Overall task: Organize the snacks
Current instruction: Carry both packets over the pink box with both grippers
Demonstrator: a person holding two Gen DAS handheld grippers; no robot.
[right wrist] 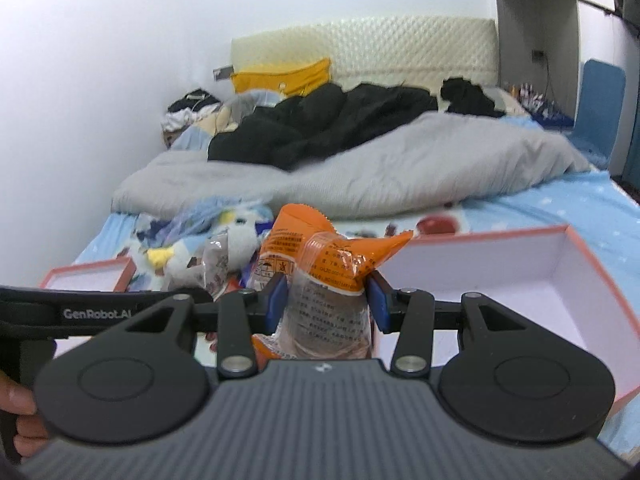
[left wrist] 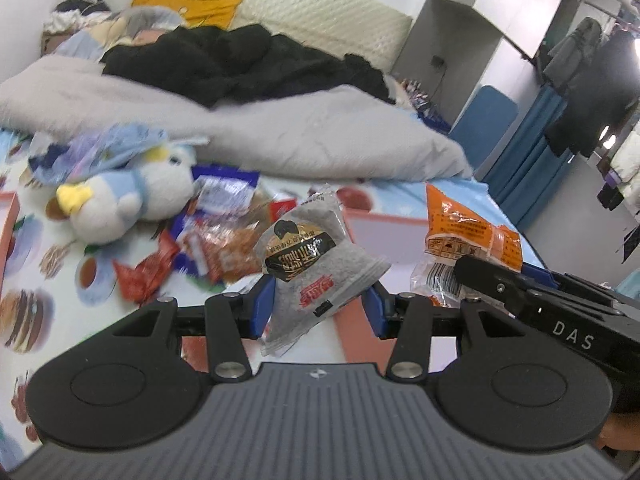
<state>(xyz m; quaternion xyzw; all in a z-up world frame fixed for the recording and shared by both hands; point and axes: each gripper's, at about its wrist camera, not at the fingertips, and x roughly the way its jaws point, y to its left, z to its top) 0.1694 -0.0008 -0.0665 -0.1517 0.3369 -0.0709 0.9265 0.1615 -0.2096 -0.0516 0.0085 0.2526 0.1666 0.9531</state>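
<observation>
A grey snack packet (left wrist: 316,264) is pinched between the blue pads (left wrist: 262,306) of the left gripper (left wrist: 320,306); the jaws are closed most of the way onto its lower half, and the packet is held upright, tilted a little, above the bed. An orange snack packet (right wrist: 328,280) is clamped in the same manner by the right gripper (right wrist: 328,300), whose blue pads (right wrist: 278,300) are pressed against the clear, printed middle of the wrapper, the orange top flaring above them. In the left wrist view this orange packet (left wrist: 472,232) is seen just to the right of the grey one, with the black body of the right gripper (left wrist: 540,300) crossing beneath it.

A white box with a pink rim (right wrist: 576,248) is seen close by on the right of the right gripper, lying on the patterned sheet (right wrist: 560,204); the part of its interior that can be seen holds nothing, though the gripper hides the near part. A smaller pink-rimmed box (right wrist: 88,276) is seen to the left, and only a part of its white interior is shown. Between them, a heap of loose snack wrappers (left wrist: 208,236) is spread on the sheet beside a plush toy (left wrist: 132,196). A grey duvet (left wrist: 240,128) and black clothing (left wrist: 240,60) are piled further back.
</observation>
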